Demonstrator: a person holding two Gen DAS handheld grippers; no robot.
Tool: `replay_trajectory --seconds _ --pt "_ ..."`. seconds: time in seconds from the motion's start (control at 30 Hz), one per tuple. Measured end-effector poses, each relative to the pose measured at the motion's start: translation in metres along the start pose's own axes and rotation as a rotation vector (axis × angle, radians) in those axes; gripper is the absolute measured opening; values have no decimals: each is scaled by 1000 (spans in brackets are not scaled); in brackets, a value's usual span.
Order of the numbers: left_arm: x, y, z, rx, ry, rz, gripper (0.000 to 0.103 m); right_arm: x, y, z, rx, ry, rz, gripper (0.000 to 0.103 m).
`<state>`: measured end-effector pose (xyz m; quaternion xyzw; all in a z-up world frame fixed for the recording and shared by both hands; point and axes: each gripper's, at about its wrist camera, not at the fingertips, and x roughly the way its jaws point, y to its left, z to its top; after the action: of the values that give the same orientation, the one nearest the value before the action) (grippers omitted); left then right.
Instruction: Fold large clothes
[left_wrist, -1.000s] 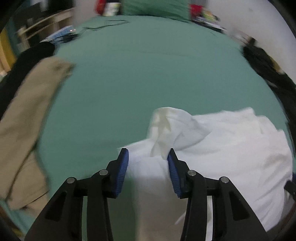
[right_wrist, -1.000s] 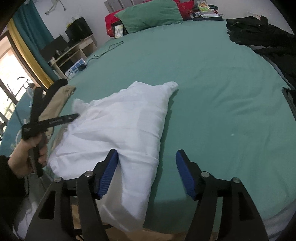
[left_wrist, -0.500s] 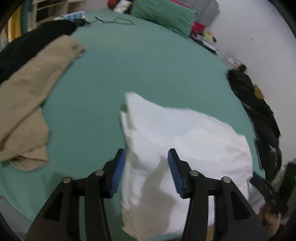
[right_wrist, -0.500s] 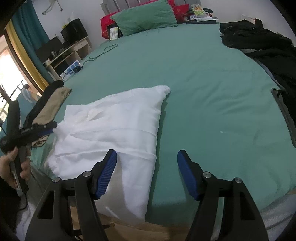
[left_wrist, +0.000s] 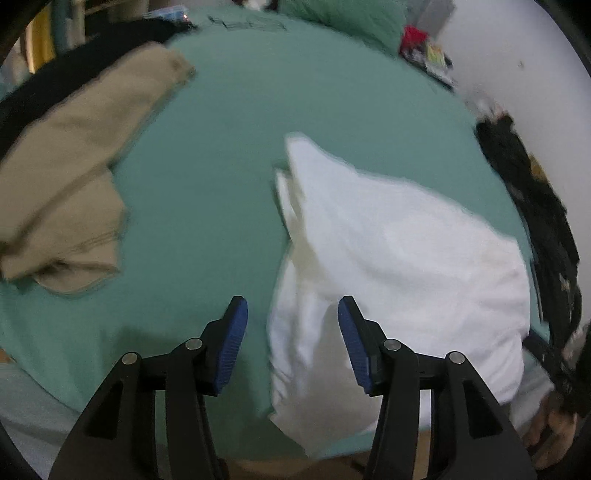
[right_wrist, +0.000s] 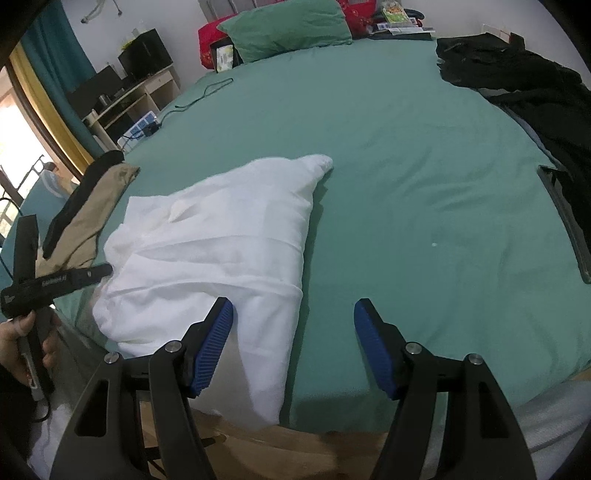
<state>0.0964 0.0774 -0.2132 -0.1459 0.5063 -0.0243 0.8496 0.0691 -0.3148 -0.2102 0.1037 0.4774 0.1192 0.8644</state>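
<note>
A white garment (right_wrist: 229, 236) lies partly folded on the green bed (right_wrist: 406, 155), its near end hanging over the bed's front edge. It also shows in the left wrist view (left_wrist: 399, 258). My left gripper (left_wrist: 293, 314) is open and empty, above the garment's left edge near the bed's front. My right gripper (right_wrist: 293, 317) is open and empty, above the garment's lower right corner. The left gripper also shows in the right wrist view (right_wrist: 55, 282), held in a hand at the far left.
A tan garment (left_wrist: 74, 166) over a black one lies at the bed's left side. Black clothes (right_wrist: 524, 85) lie at the right side. A green pillow (right_wrist: 284, 26) sits at the head. A desk (right_wrist: 140, 99) stands left of the bed.
My left gripper let go of the white fabric, pulled back and swung left; the raised fold now lies flat. My right gripper stayed open and drew back slightly.
</note>
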Motion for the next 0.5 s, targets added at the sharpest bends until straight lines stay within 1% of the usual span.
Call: replay_trajectory --seconds 0.03,0.07,0.13,0.17,0.3,0.33,0.43,0.5 --pt "-5 5 6 -17 -30 -14 56 -2 1 1 -1 -10 7 68" --pt "-7 6 9 -30 -43 -21 59 -4 2 1 -4 -20 13 68" --pt "-7 11 16 -48 -60 -42 61 -7 3 4 -10 -35 22 68" --pt "-4 7 18 -48 -57 -48 61 -8 4 6 -14 -43 26 68" --pt "24 11 18 -71 5 -71 61 -3 3 14 -23 -55 43 68" --pt "36 -3 26 -83 20 -88 62 0 1 17 -18 -59 48 68" --pt "44 -6 30 -111 -22 -110 66 7 -6 24 12 -72 76 68" --pt "46 -5 31 -112 -25 -108 67 13 -9 29 22 -68 82 68"
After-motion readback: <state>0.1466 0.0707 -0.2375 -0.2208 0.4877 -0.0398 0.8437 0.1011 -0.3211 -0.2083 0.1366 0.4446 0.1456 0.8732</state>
